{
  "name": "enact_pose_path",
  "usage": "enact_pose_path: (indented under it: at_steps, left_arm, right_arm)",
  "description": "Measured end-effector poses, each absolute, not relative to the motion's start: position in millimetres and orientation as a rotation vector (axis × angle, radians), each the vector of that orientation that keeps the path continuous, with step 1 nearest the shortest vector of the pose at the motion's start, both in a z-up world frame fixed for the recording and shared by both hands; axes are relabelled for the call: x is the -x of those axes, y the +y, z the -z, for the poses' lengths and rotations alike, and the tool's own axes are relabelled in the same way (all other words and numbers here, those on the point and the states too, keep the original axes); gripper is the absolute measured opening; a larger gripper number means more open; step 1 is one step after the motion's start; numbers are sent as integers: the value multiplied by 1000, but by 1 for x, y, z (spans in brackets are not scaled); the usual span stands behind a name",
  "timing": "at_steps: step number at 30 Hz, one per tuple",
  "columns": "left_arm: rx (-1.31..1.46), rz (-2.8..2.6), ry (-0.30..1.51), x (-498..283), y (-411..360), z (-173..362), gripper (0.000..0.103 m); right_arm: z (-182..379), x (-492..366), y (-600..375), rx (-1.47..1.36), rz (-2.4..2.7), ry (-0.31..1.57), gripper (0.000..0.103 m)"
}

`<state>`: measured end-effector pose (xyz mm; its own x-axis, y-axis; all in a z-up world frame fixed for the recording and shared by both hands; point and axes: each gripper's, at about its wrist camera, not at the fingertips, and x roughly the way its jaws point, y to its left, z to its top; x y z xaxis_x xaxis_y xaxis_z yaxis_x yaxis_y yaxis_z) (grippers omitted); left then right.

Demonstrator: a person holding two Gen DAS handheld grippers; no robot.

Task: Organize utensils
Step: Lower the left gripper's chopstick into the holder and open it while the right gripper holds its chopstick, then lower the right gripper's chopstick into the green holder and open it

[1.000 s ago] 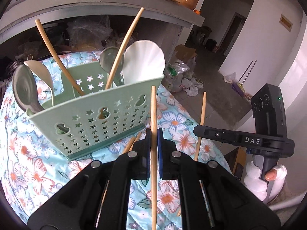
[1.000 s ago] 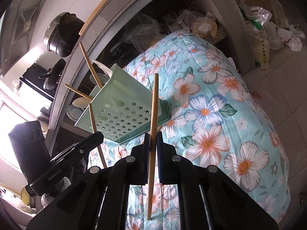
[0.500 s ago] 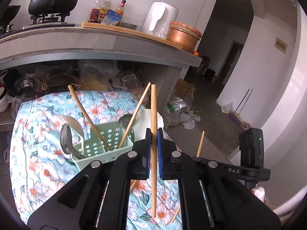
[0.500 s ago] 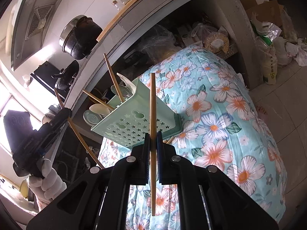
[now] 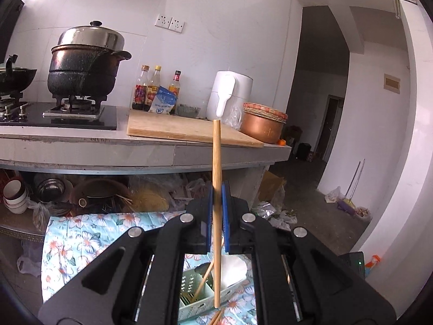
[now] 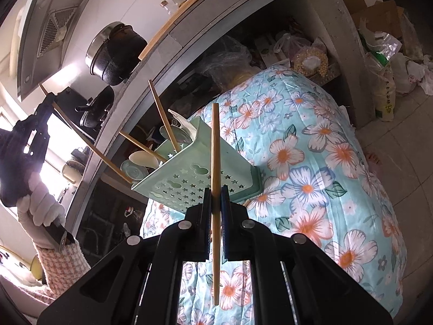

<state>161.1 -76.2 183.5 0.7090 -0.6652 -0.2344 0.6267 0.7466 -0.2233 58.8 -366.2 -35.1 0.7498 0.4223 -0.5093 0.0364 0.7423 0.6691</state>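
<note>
Through the left wrist camera I saw that my left gripper (image 5: 216, 205) had risen a good deal since a second before: then the green utensil caddy (image 5: 199, 299) had filled the middle of the frame, and now it sat only at the bottom centre, glimpsed between the gripper's arms, while the counter (image 5: 151, 153) with the black pot (image 5: 82, 71), the sauce bottles (image 5: 155, 89) and the white appliance (image 5: 230, 96) had come to fill the upper half. The jaws stayed clenched on a wooden chopstick (image 5: 216, 162), held upright as before — its top reached the cutting board's (image 5: 186, 131) edge in the picture and its lower end hung over the caddy. In the right wrist view little had changed: my right gripper (image 6: 215, 211) was clamped on the second chopstick (image 6: 215, 162) just as it had been, upright in the centre of the frame, in front of the caddy (image 6: 194, 178) resting on the floral cloth (image 6: 311, 162). What had shifted there was the other gripper (image 6: 32, 127), gripped by a white-gloved hand (image 6: 44, 208) — it had climbed from the lower left to the left edge of the frame, its chopstick slanting towards the caddy's rim. Two more chopsticks, spoons and a white ladle stood in the caddy's compartments, unmoved.
</note>
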Motion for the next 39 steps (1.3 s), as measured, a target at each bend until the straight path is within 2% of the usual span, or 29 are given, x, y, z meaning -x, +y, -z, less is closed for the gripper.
enact_pose_path:
  at_steps: [6,13,23,25,28,39]
  left_arm:
    - [110,646,300,-199,-87,-158,6]
    - [56,571,389,-239,-105,-106,6]
    - [26,591,437,-234,-111,-85,7]
    - [35,594,434,-229,-109,-86,19]
    - [45,596,417,-220,-105,-89,30]
    - [106,616,413,-193,-81,-95,55]
  right_arm:
    - [35,-61,-371,-721,-211,704,7]
    - [41,-64,-374,-730,-201,721,7]
    - [48,-71,-372,-737,-199,747,7]
    - [50,-71,-372,-740,-200,751,7]
    - [50,-71,-371,-741,-202,754,7]
    - [44,-66,-365,-721,-205,734,7]
